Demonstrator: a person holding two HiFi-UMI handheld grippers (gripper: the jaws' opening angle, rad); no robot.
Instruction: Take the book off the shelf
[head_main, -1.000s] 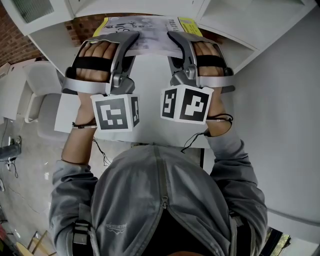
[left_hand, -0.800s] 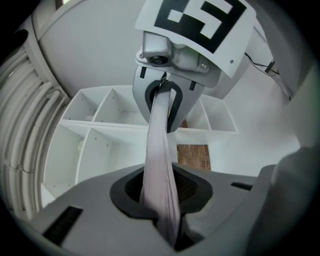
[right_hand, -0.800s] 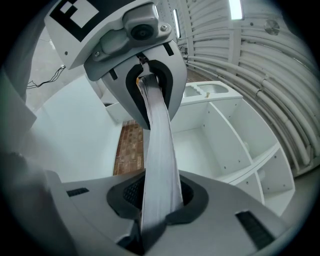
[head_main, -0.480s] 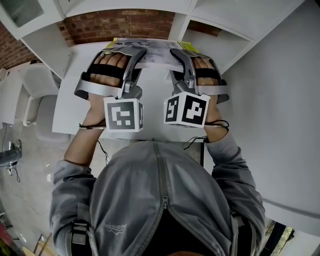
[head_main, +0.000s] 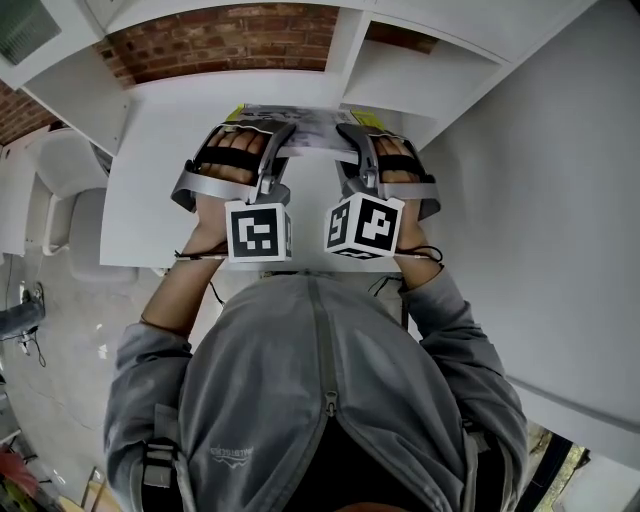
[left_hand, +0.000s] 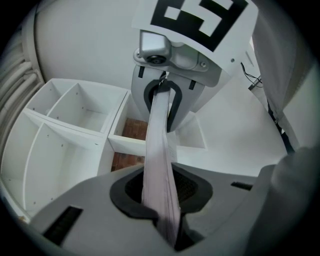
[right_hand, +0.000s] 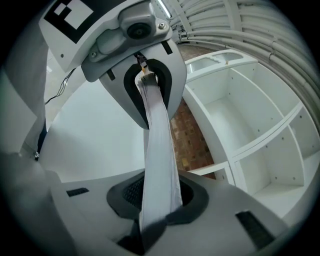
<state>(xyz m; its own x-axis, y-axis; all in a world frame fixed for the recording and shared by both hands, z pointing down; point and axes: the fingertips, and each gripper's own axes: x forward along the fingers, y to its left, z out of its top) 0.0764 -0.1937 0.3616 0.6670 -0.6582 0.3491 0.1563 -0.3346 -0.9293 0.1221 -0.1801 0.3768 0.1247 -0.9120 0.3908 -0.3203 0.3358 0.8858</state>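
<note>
A thin book (head_main: 300, 119) with a grey printed cover and yellow corners lies flat and low over the white table (head_main: 160, 150), out in front of the shelf unit (head_main: 420, 75). My left gripper (head_main: 283, 137) is shut on its near edge at the left, and my right gripper (head_main: 351, 137) is shut on the same edge at the right. In the left gripper view the book's pale page edge (left_hand: 159, 160) runs from my own jaws up to the right gripper (left_hand: 164, 97). The right gripper view shows the same book edge (right_hand: 159, 150) reaching the left gripper (right_hand: 148, 82).
White open cubbies (left_hand: 75, 120) stand ahead, and the cubbies (right_hand: 250, 125) have a red brick wall (head_main: 230, 40) behind them. A white chair (head_main: 60, 180) stands left of the table. A white wall panel (head_main: 540, 220) rises on the right.
Both grippers have come down together with the book, away from the shelf opening and toward the tabletop. The grip on the book is unchanged.
</note>
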